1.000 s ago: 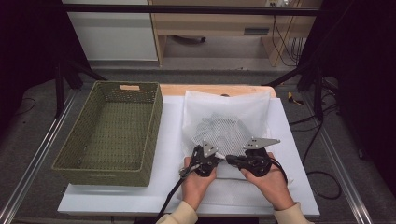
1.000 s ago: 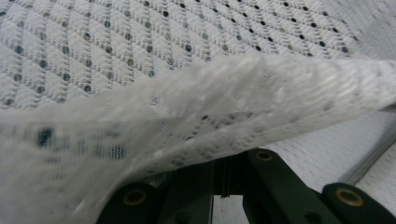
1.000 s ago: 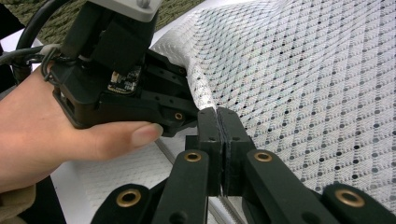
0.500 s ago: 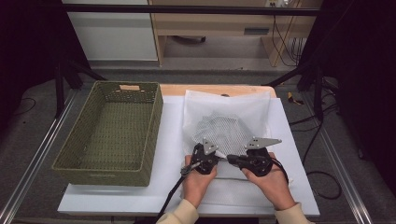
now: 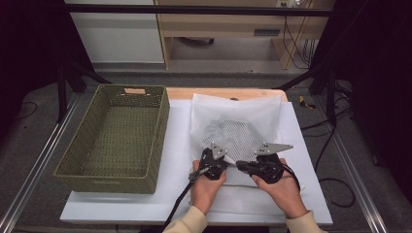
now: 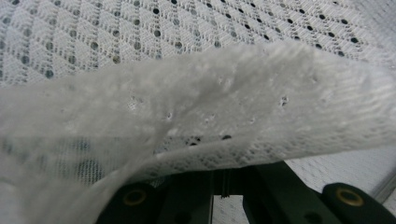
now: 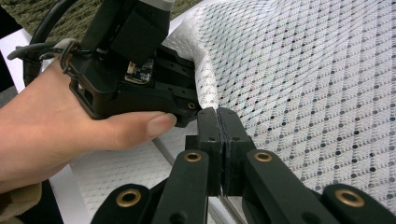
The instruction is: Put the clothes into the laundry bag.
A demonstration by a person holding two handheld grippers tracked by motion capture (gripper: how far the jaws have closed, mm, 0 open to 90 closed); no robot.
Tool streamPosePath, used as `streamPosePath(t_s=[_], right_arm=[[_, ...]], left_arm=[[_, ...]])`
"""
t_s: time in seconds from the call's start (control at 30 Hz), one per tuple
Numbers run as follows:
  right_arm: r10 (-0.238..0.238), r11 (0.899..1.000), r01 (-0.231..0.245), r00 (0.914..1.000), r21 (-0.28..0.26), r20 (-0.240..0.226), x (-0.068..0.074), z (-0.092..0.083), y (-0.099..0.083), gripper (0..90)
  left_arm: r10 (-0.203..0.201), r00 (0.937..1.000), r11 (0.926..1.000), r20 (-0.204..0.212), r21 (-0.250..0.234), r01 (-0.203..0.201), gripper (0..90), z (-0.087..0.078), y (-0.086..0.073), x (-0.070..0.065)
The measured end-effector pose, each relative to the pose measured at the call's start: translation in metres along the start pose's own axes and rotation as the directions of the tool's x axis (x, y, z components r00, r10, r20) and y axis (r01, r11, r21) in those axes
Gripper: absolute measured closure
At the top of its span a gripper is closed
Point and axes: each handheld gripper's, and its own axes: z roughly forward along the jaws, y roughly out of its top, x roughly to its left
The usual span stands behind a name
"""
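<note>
Now both tongs, left tongs (image 5: 227,163) and right tongs (image 7: 218,122), pinch the white mesh bag's (image 5: 236,127) near edge, side by side

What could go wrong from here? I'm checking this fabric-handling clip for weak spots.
Both tongs, left and right, pinch only the near edge of the white mesh cloth, so it could slip free or snag when lifted. The two grips sit close together, so the cloth may sag and bunch. Its loose far end might drag against the green basket.

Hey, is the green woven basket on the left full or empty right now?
Empty. The high view looks straight into the basket and shows only its bare woven floor; the white mesh cloth lies outside it on the table.
</note>
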Motion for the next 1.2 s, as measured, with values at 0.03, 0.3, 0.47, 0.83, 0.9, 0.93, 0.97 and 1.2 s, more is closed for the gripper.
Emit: streamPosePath(t_s=[0.03,0.3,0.47,0.83,0.9,0.93,0.97,1.2], right_arm=[[0.001,1.000,-0.001,1.0000,0.000,0.000,0.000,0.000,0.000,89.3],[0.003,1.000,-0.003,1.0000,0.001,-0.002,0.000,0.001,0.000,89.3],[0.002,1.000,-0.002,1.0000,0.000,-0.001,0.001,0.001,0.000,89.3],[0.003,1.000,-0.003,1.0000,0.000,-0.002,0.000,0.000,0.000,89.3],[0.002,1.000,-0.002,1.0000,-0.003,-0.002,-0.001,0.000,0.000,89.3],[0.003,1.000,-0.003,1.0000,-0.005,0.000,-0.001,0.000,0.000,89.3],[0.006,1.000,-0.006,1.0000,-0.006,0.001,-0.001,-0.001,0.000,89.3],[0.012,1.000,-0.012,0.9999,-0.019,0.002,-0.002,-0.005,0.002,89.3]], left_arm=[[-0.001,1.0000,1.0000,-0.001,-0.002,0.001,90.0,0.000,0.000,0.000],[-0.004,0.9999,1.0000,-0.011,-0.008,0.004,90.0,0.004,0.001,0.000],[-0.003,0.9998,1.0000,-0.018,-0.007,0.003,90.0,0.005,0.002,0.000],[-0.004,0.9999,1.0000,-0.011,-0.002,0.003,90.0,0.006,0.003,0.000],[0.001,1.0000,1.0000,-0.004,0.001,-0.001,90.0,0.004,0.002,-0.001],[0.001,1.0000,1.0000,0.001,0.000,-0.001,90.0,0.002,0.002,-0.001],[-0.008,0.9999,1.0000,0.012,-0.003,0.008,90.0,-0.001,0.001,-0.001],[-0.031,0.9977,0.9993,0.060,-0.016,0.032,90.0,-0.026,-0.004,-0.004]])
